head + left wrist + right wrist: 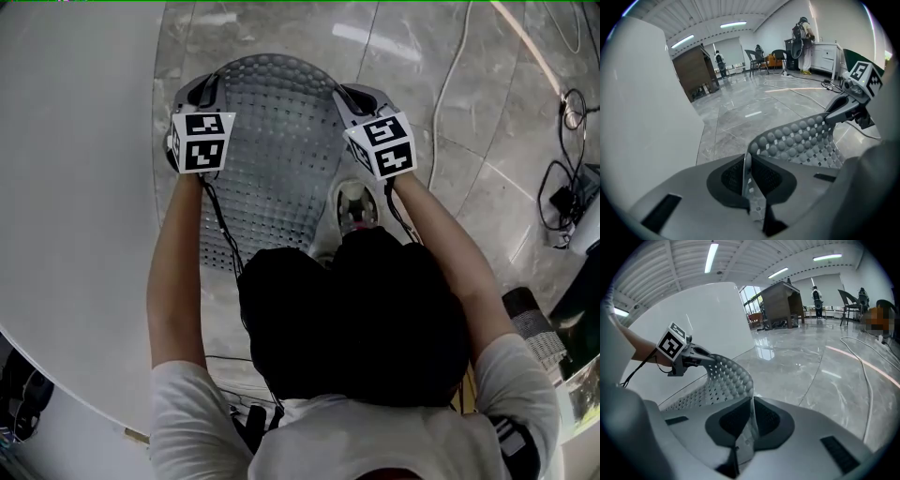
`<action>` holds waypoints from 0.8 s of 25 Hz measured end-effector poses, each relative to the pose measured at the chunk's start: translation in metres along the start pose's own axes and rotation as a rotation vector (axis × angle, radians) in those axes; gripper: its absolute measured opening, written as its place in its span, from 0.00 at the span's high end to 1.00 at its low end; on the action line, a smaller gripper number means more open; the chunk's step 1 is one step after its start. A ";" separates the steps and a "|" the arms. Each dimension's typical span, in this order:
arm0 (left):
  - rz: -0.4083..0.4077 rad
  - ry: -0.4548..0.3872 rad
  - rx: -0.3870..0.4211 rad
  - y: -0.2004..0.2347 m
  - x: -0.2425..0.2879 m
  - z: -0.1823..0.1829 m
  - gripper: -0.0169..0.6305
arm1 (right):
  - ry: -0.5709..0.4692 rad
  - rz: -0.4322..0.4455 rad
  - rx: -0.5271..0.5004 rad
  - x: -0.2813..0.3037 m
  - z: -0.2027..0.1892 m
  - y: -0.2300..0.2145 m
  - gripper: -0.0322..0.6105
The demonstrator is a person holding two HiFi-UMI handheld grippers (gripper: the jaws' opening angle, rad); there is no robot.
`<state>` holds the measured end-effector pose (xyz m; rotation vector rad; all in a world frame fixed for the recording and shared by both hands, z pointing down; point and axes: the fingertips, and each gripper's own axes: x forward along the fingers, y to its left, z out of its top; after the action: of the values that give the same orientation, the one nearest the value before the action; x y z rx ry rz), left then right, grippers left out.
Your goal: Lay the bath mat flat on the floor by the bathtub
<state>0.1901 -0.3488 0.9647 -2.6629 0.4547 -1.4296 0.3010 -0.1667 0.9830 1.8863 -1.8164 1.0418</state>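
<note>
My left gripper (749,180) is clamped on one corner of the bath mat (272,159), with the thin grey edge running straight through between the pads. My right gripper (750,423) pinches the opposite corner of the same edge in the same way. Between the two grips the mat curves over and hangs down in front of me, just beside the white bathtub (66,187) on my left and above the marble floor (469,141). Its lower end is near my shoe (357,207); I cannot tell whether it touches the ground.

I judge it soft and rubbery, since it bows freely where nothing supports it. The holes should make it light, and the nubs give the pads something to bite on. Held at one corner alone it would likely fold over on itself. Two corners of one edge, spread wide, seem the right hold for lowering it flat without creases.
</note>
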 end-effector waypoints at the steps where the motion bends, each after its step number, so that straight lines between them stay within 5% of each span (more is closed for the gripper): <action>1: 0.005 -0.010 0.004 0.002 0.003 0.000 0.94 | 0.000 0.001 -0.016 0.004 0.000 -0.003 0.91; 8: 0.047 -0.020 0.114 0.006 0.025 0.001 0.94 | 0.029 0.009 -0.097 0.028 -0.001 -0.016 0.91; 14: 0.090 -0.036 0.039 0.007 0.042 -0.007 0.94 | -0.006 -0.042 -0.092 0.031 -0.002 -0.020 0.91; 20: 0.158 -0.015 0.153 0.004 0.058 -0.007 0.94 | -0.011 -0.103 -0.148 0.036 0.000 -0.023 0.91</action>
<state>0.2137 -0.3694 1.0145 -2.4573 0.5195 -1.3414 0.3204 -0.1893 1.0134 1.8784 -1.7316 0.8398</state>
